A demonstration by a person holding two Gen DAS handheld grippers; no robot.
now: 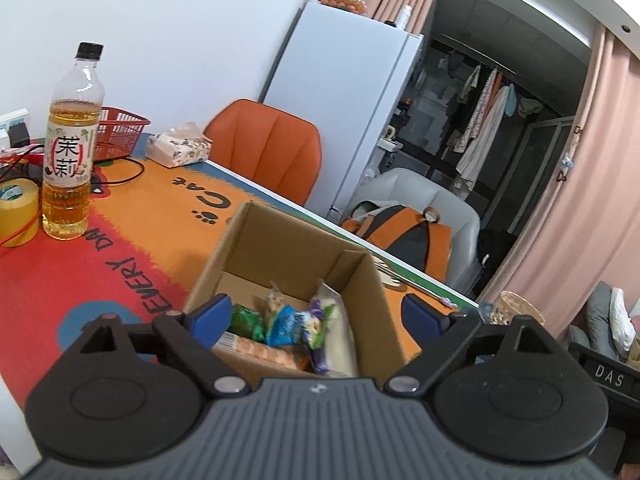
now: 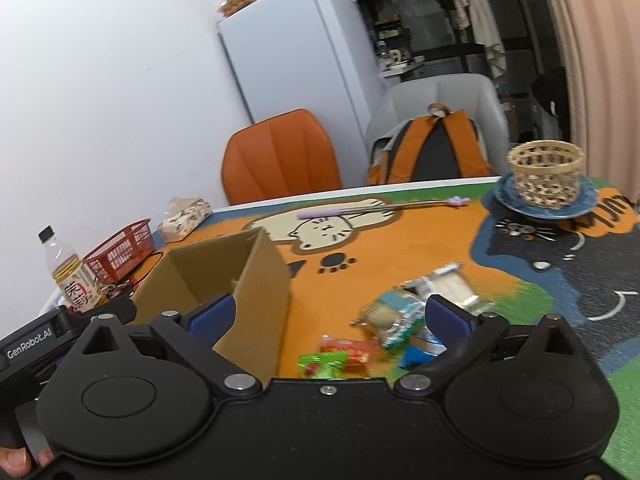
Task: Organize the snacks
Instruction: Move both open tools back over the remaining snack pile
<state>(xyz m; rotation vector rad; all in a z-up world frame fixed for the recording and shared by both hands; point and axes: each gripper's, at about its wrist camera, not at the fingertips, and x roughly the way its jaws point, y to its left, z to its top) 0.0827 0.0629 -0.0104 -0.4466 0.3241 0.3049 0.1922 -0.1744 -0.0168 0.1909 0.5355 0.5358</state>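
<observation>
1. The left tool hangs over the open cardboard box, its blue pads spread wide with nothing between them; several snack packets already lie inside, directly ahead of and below its fingers.
2. The right tool is also spread wide and empty. The box's near corner stands just ahead of its left finger, and the loose snacks lie on the desk ahead of and beneath its right finger.
3. Judged from this, the step in hand is picking the next loose packet with the right tool, since a handful are not yet in the box.
4. To do it well, pick one packet only: the red packet and the green packet lie nearest, just under the tool's front edge, and they overlap neighbours.
5. Lower the fingers so they straddle the packet's narrow side, pads flat to the wrapper, and close on its body rather than a crimped end, which would likely slip.
6. Keep the left finger clear of the box wall when descending, or the box may be shoved.
7. Keep the left tool out of the right tool's way over the box.
</observation>
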